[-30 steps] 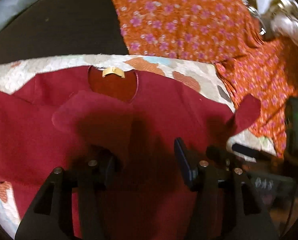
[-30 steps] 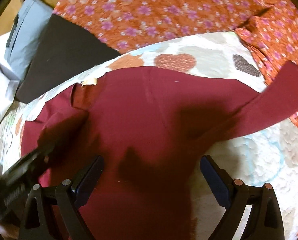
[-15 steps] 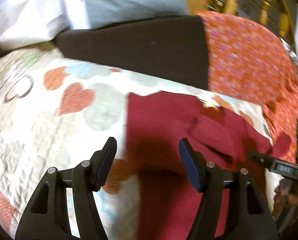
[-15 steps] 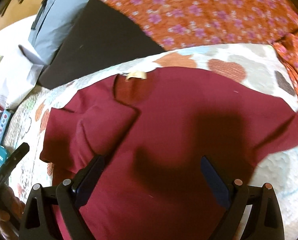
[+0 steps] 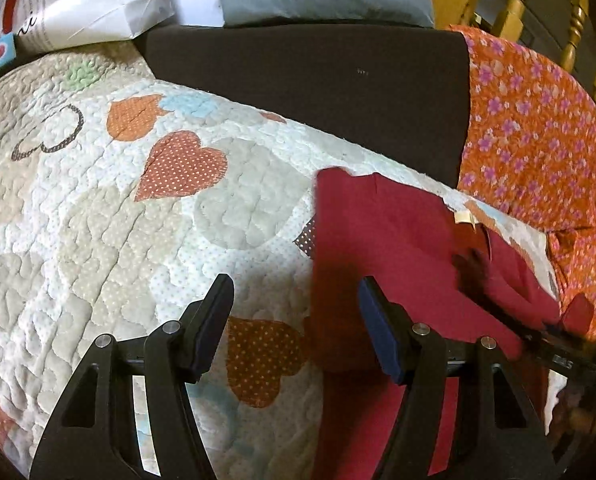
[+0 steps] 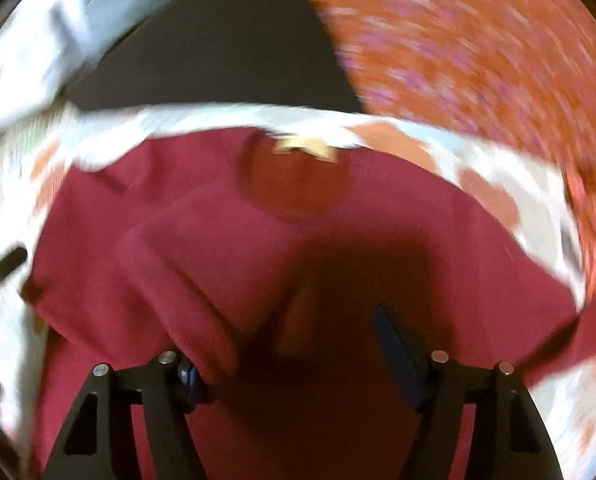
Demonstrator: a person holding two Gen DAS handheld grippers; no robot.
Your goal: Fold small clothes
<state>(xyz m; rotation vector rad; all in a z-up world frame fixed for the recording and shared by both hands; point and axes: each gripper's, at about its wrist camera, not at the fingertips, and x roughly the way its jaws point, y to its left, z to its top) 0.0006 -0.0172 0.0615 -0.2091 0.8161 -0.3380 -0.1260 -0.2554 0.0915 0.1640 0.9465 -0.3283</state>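
Maroon shirt (image 6: 378, 248) lies flat on the heart-print quilt (image 5: 117, 240), neckline toward the quilt's far edge, one sleeve (image 6: 185, 272) folded onto the body to narrow it. Left gripper (image 5: 293, 332) hangs released and empty over the quilt beside the shirt's folded edge. Right gripper (image 6: 285, 364) is closing above the shirt, gripping nothing yet, probably positioned for the next fold.

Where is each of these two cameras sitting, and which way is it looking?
Left wrist view: mounted on the left gripper, looking down along its open fingers at the heart-patterned quilt and the folded left edge of the maroon shirt.
Right wrist view: mounted on the right gripper, looking down at the shirt's neck label; blurred, its jaws are closing with shirt fabric between them.
Shared: shirt, quilt, orange floral cloth, black cushion.
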